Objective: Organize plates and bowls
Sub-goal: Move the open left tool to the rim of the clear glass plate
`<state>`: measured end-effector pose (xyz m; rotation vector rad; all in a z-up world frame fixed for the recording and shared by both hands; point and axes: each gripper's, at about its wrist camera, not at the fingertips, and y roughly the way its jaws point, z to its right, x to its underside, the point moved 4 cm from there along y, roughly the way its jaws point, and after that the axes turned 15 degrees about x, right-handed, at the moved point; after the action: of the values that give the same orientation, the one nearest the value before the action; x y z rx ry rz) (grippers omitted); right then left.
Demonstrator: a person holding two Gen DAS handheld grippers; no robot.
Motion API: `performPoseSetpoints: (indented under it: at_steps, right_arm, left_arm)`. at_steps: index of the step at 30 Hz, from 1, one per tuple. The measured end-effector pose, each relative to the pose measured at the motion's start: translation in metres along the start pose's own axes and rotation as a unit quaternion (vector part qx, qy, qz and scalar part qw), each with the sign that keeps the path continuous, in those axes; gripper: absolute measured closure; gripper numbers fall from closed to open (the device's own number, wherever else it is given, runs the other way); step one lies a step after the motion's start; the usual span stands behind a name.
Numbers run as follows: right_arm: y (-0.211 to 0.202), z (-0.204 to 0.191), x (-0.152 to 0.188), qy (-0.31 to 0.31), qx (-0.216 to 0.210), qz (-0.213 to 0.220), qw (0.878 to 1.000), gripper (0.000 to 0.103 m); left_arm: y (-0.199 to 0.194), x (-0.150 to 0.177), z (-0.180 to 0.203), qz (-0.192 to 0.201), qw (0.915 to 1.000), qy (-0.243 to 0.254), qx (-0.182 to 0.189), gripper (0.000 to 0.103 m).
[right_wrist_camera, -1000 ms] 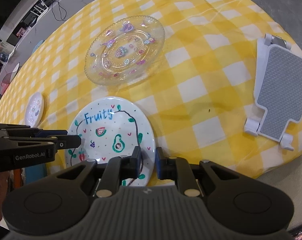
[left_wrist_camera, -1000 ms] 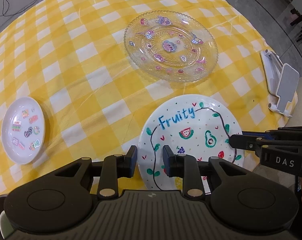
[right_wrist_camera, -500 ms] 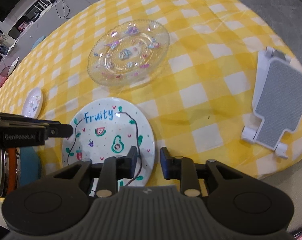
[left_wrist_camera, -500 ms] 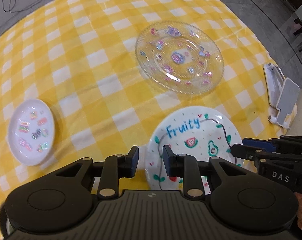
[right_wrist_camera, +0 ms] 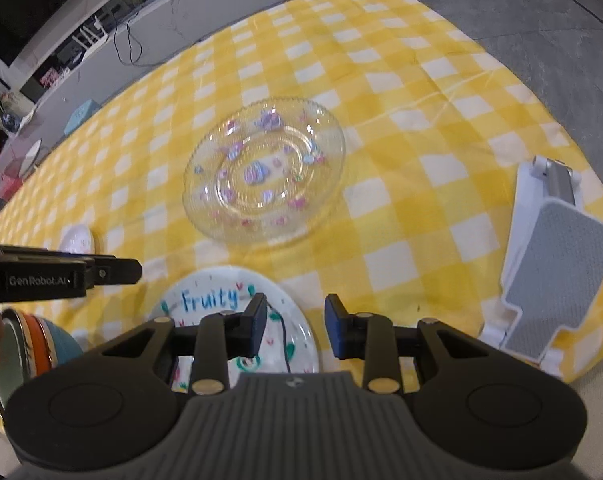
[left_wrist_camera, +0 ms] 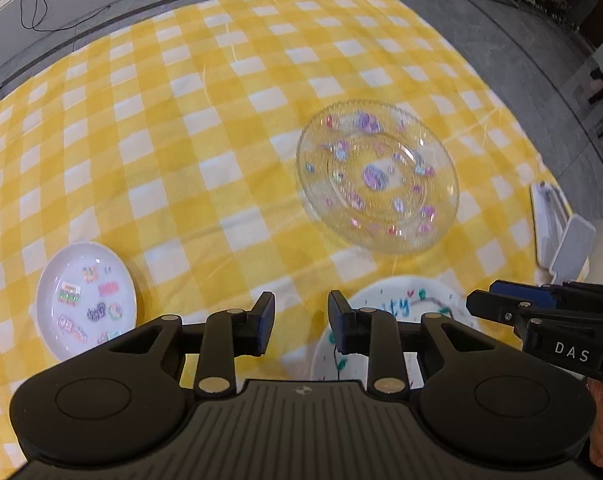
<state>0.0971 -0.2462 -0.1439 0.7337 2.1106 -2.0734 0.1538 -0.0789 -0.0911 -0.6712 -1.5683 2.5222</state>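
three plates on the counter (left_wrist_camera: 149, 128), all flat on the yellow check cloth, none stacked yet. fruity plate (right_wrist_camera: 221, 300) sits at the near edge, directly under and just ahead of both grippers. right gripper (right_wrist_camera: 295, 326) hangs over its right rim, fingers spread, nothing between them; its left finger sits over the plate face, its right finger past the rim. left gripper (left_wrist_camera: 300, 322) also spread and empty, with the plate's left rim under its right finger. glass plate (left_wrist_camera: 377, 176) lies further in, toward mid counter, just beyond the fruity plate, apart from it. small white plate (left_wrist_camera: 86, 300) is well off toward the near left edge. white stand (right_wrist_camera: 553, 256) at the right edge. my read: right side is nearer for a rim pinch. plates are round, so no long axis to align; rim lies low, approach needs a shallow angle.
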Motion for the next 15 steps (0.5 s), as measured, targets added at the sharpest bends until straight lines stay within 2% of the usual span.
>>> performPoseSetpoints:
  at_steps: [9,15]
  right_arm:
    - [0.009,0.007,-0.023,0.032,-0.005,0.007,0.999,0.072]
    - [0.017,0.015,-0.037,0.053,-0.001,0.013,0.999,0.071]
  left_arm:
    - [0.001,-0.018,-0.001,0.018,0.9998,0.003,-0.002,0.064]
    - [0.008,-0.026,-0.01,0.029,0.9994,-0.02,-0.006,0.062]
